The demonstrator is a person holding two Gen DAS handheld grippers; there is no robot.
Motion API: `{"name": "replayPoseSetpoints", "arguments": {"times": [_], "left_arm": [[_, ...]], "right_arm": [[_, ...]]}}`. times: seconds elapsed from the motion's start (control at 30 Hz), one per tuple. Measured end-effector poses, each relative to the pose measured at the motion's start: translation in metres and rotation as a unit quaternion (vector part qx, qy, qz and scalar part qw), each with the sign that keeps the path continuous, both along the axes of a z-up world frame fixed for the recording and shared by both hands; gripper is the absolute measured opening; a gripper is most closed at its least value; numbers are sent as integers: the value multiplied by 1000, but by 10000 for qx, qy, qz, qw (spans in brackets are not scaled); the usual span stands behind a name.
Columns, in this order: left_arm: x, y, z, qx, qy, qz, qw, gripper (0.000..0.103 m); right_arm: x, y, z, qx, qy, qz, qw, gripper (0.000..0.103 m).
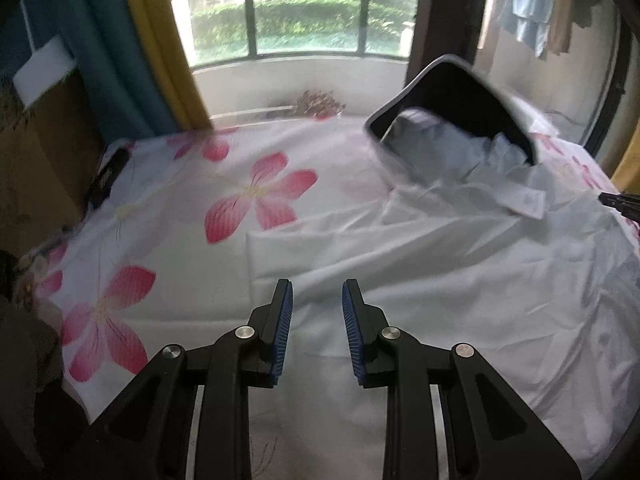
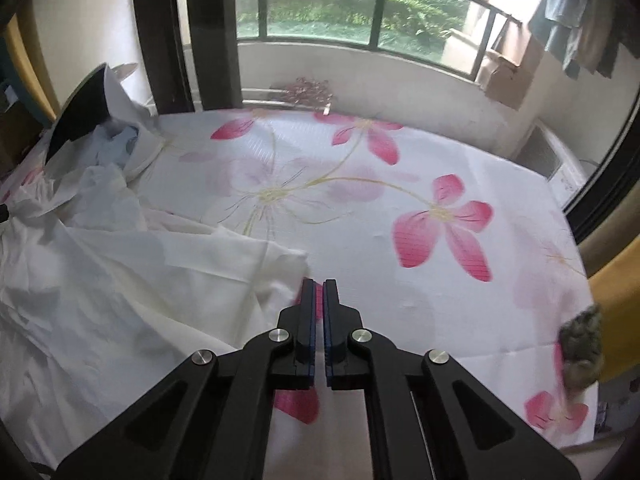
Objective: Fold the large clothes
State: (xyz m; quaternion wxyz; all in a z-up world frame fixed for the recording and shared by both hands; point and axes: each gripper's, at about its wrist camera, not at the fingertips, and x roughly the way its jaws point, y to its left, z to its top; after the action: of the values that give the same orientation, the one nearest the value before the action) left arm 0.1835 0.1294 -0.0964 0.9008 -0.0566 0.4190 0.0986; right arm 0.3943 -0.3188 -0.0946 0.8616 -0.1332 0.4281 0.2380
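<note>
White shirt [image 1: 420, 280] lies spread and rumpled on the flowered bedsheet [image 1: 248, 192], collar end against the tipped laundry basket [image 1: 452, 92]. No tidy fold visible; most folding seems left. Left claw [image 1: 317, 292] released, hovering over the shirt's edge. Right claw [image 2: 319, 284] clenched beside the shirt's corner; whether cloth is pinched, can't tell.

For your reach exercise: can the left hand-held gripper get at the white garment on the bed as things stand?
Probably yes: the left hand-held gripper is open just above the white garment, with nothing between them.
</note>
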Motion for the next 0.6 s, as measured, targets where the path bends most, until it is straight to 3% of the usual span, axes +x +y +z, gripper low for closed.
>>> {"name": "replayPoseSetpoints", "arguments": {"times": [0.17,0.3,0.6], "left_arm": [[13,-6,15,-14,-102,-248,9996,28],[35,-10,20,-25,-147,-504,9986,28],[102,-6,23,-78,-416,-623,9972,34]], "right_arm": [[-12,-2,19,-10,-233,-23,9997,15],[-17,16,29,-31,-335,225,9992,34],[-5,96,38,-66,-456,1104,9928,38]]}}
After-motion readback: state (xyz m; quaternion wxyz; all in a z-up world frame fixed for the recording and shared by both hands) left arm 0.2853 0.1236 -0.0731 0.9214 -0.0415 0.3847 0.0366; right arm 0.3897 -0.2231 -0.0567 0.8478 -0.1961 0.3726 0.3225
